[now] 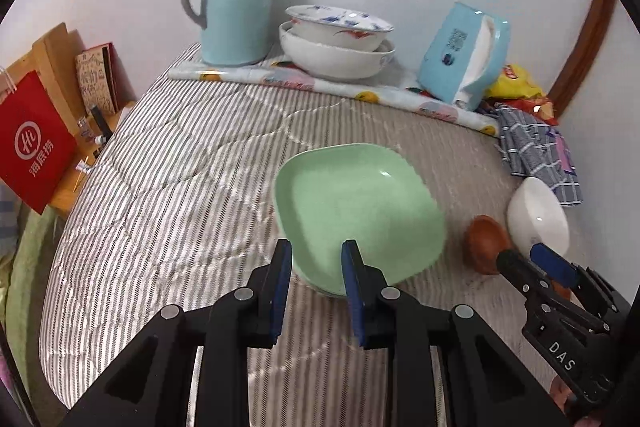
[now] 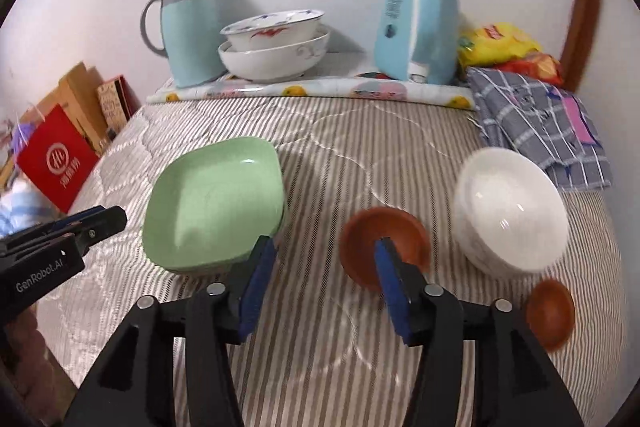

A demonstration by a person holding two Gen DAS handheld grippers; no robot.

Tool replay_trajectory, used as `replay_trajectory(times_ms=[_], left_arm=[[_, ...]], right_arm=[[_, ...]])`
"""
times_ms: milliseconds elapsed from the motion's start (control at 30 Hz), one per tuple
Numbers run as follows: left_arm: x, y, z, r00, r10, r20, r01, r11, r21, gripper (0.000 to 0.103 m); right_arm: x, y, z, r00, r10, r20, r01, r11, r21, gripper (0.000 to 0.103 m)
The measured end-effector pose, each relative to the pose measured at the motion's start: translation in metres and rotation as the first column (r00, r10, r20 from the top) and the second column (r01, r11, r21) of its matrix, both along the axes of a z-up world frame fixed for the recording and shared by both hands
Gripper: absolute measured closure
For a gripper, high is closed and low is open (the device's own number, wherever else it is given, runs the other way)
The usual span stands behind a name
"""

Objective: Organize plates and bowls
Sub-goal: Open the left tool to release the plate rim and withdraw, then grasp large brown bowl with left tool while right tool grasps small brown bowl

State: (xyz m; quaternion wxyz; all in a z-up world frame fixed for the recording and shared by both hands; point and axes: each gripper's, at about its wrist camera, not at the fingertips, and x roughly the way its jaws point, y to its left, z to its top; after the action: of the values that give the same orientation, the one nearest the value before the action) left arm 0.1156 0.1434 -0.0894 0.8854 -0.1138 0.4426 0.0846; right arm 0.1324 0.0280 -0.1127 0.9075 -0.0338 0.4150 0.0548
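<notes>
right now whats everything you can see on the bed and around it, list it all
green plates: stack, two or more, pale green, left of middle on the striped bedcover
brown bowls: two, small; one mid-bed, one near right
white bowls: one stack, right side
patterned bowls: stack of white ones, by the wall on a printed cloth
jug: one, light blue, grey handle, left of that stack
tissue pack: one, light blue, right of the stack
snack bags: yellow and red, far right corner
checked cloth: one, blue-grey, right edge
red bag: one, off the left side, beside boxes
left gripper: jaws narrowly apart, holding nothing
right gripper: open, empty
</notes>
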Motion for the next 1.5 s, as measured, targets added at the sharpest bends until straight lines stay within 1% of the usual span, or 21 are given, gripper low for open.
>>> replay_trajectory(times_ms=[67,100,200,233,267,367,467,567,700,833,933,1167,1367,1500], left_arm=[[-0.005,-0.007,0.007,1.000,-0.015,0.016,0.015,1.000,0.002,0.078],[-0.007,-0.011,0.010,0.999,-0.022,0.025,0.022,1.000,0.003,0.076],[-0.013,-0.020,0.019,0.998,-0.034,0.056,0.033,0.999,0.012,0.056],[-0.015,-0.025,0.023,0.996,-0.041,0.073,0.039,0.999,0.018,0.054],[-0.018,-0.030,0.028,0.995,-0.046,0.091,0.045,0.999,0.022,0.054],[-0.021,-0.040,0.036,0.992,-0.063,0.111,0.061,0.998,0.019,0.052],[-0.021,-0.054,0.044,0.989,-0.069,0.130,0.064,0.997,0.043,0.051],[-0.020,-0.069,0.049,0.983,-0.098,0.157,0.092,0.995,0.045,0.051],[-0.012,-0.089,0.050,0.980,-0.128,0.155,0.121,0.991,0.050,0.051],[-0.003,-0.103,0.048,0.981,-0.152,0.120,0.150,0.988,0.025,0.051],[0.004,-0.114,0.045,0.981,-0.162,0.103,0.160,0.987,0.031,0.051],[0.016,-0.129,0.033,0.982,-0.167,0.086,0.165,0.986,0.022,0.051],[0.030,-0.137,0.020,0.987,-0.147,0.067,0.147,0.989,0.001,0.051],[0.039,-0.141,0.005,0.990,-0.133,0.039,0.134,0.991,-0.021,0.051]], right_arm=[[-0.009,-0.009,0.007,0.999,-0.032,0.013,0.032,0.999,0.010,0.048],[-0.014,-0.013,0.011,0.999,-0.045,0.020,0.044,0.999,0.011,0.048],[-0.032,-0.029,0.023,0.995,-0.087,0.049,0.087,0.996,0.019,0.045],[-0.036,-0.032,0.026,0.994,-0.097,0.057,0.096,0.995,0.024,0.042],[-0.042,-0.038,0.030,0.991,-0.111,0.069,0.109,0.994,0.031,0.039],[-0.055,-0.053,0.040,0.984,-0.153,0.096,0.151,0.988,0.030,0.038],[-0.064,-0.071,0.048,0.976,-0.198,0.092,0.198,0.980,0.008,0.037],[-0.075,-0.088,0.055,0.971,-0.222,0.087,0.222,0.975,0.003,0.036],[-0.084,-0.110,0.061,0.963,-0.258,0.080,0.259,0.966,0.005,0.036],[-0.091,-0.132,0.064,0.952,-0.294,0.088,0.295,0.956,0.009,0.036],[-0.093,-0.146,0.064,0.943,-0.320,0.086,0.320,0.947,0.010,0.036],[-0.092,-0.175,0.054,0.931,-0.357,0.069,0.356,0.934,0.029,0.036],[-0.085,-0.191,0.035,0.937,-0.349,0.029,0.349,0.937,0.021,0.036],[-0.078,-0.201,0.019,0.937,-0.348,-0.002,0.348,0.937,0.023,0.036]])
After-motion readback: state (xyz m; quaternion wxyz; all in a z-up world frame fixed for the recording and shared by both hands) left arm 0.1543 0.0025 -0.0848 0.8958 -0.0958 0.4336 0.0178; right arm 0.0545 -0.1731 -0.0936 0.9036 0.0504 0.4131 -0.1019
